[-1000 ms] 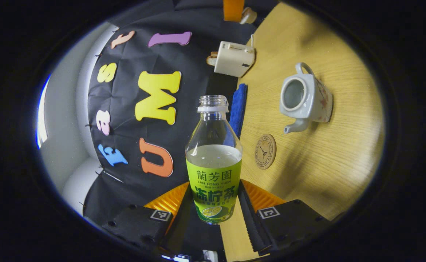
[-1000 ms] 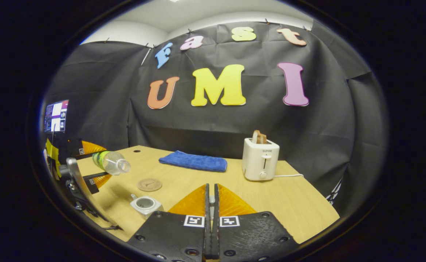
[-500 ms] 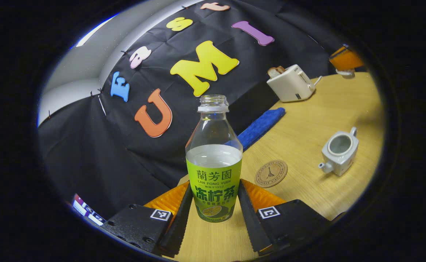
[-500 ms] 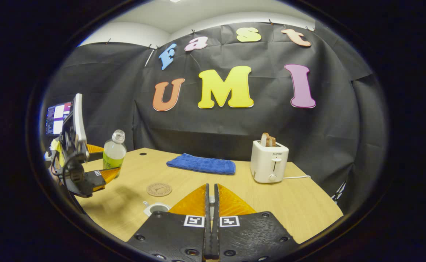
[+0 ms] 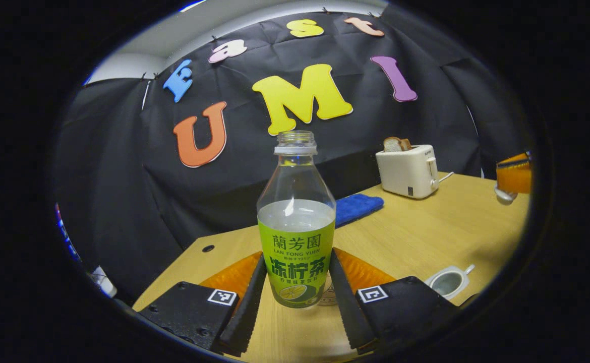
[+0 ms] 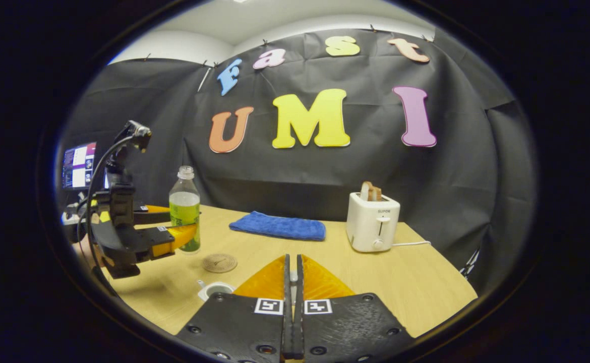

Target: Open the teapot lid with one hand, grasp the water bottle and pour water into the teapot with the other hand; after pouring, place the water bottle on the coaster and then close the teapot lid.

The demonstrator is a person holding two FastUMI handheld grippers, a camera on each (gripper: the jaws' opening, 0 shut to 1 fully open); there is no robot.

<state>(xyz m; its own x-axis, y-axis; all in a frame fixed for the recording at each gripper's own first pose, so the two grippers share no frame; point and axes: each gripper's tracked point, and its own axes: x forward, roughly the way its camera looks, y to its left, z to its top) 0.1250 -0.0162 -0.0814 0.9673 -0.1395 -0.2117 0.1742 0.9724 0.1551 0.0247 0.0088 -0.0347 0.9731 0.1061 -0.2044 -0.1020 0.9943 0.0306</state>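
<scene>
I am bringing the water bottle (image 5: 296,222) back upright: a second ago it was lying tipped toward the teapot, half a second ago it was still slanted, and now it is standing straight in the centre of the left gripper view, capless and roughly half full. My left tongs (image 5: 295,297) are clamping it at the label, one finger on each side. In the right gripper view the same bottle (image 6: 184,209) is showing at middle left, vertical, just above the tabletop (image 6: 416,282) and a little left of the coaster (image 6: 220,262). The coaster is lying bare, so I judge the pour is finished and the set-down is the step in hand; I need to shift the bottle over the disc and lower it. The teapot (image 6: 215,290) is sitting lidless at lower centre-left of that view, in front of the coaster; it is also peeking out at lower right of the left gripper view (image 5: 449,281). My right tongs (image 6: 291,282) are pressed together, apparently on the lid's knob, though I cannot make the lid out there.
</scene>
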